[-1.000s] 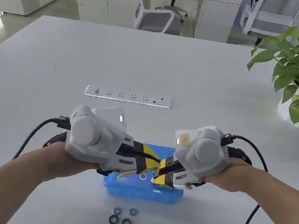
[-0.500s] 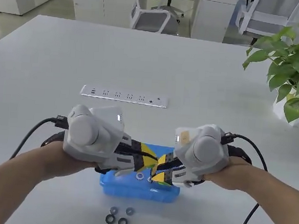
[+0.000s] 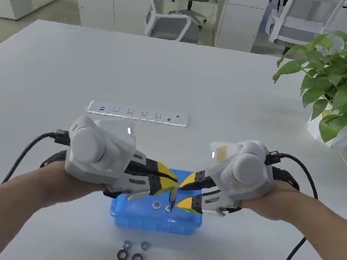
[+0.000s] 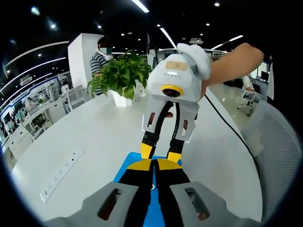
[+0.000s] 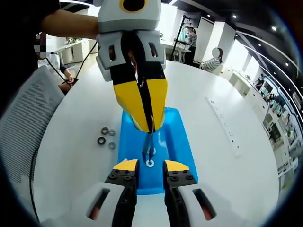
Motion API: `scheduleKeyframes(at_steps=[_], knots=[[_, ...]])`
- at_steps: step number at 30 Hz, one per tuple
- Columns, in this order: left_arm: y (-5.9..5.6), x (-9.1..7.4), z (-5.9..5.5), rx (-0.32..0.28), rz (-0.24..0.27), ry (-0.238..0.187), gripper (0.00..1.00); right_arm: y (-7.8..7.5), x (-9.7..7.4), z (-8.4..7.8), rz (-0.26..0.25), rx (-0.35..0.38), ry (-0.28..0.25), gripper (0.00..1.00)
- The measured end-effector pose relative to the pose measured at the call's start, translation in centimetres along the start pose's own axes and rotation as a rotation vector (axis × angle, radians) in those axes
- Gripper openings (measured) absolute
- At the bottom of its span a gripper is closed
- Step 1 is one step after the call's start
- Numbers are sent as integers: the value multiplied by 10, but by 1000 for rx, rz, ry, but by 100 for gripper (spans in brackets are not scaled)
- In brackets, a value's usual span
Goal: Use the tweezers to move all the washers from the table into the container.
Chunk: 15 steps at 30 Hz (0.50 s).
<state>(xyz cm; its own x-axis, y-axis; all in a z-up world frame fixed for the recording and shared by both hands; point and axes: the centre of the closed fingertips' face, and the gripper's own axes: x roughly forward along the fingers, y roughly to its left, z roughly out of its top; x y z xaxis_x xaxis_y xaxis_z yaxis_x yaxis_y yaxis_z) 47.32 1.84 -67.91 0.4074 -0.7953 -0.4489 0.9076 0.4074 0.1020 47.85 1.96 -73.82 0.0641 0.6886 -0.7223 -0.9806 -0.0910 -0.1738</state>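
The tweezers [image 5: 147,142] are clamped in the closed jaws of the left tool [image 5: 148,128], with their tips lowered into the blue container [image 5: 177,137] at a washer [image 5: 150,163] on its floor; whether that washer is pinched cannot be told. The right tool [image 5: 150,165] is held open and empty just beside. Four more washers [image 5: 101,140] lie on the tabletop [image 5: 236,179], near of the container. Each is small, flat, light and probably slick, so it is judged best pinched across its band, one tip through the hole, with gentle pressure.
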Motion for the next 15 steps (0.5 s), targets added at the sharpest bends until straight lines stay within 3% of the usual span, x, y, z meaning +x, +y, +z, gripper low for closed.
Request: scheduleKeyframes(at_steps=[15], knots=[[0,-18,10,-11,12,-4,5,10,-26,-1,-49,116,-14,32]])
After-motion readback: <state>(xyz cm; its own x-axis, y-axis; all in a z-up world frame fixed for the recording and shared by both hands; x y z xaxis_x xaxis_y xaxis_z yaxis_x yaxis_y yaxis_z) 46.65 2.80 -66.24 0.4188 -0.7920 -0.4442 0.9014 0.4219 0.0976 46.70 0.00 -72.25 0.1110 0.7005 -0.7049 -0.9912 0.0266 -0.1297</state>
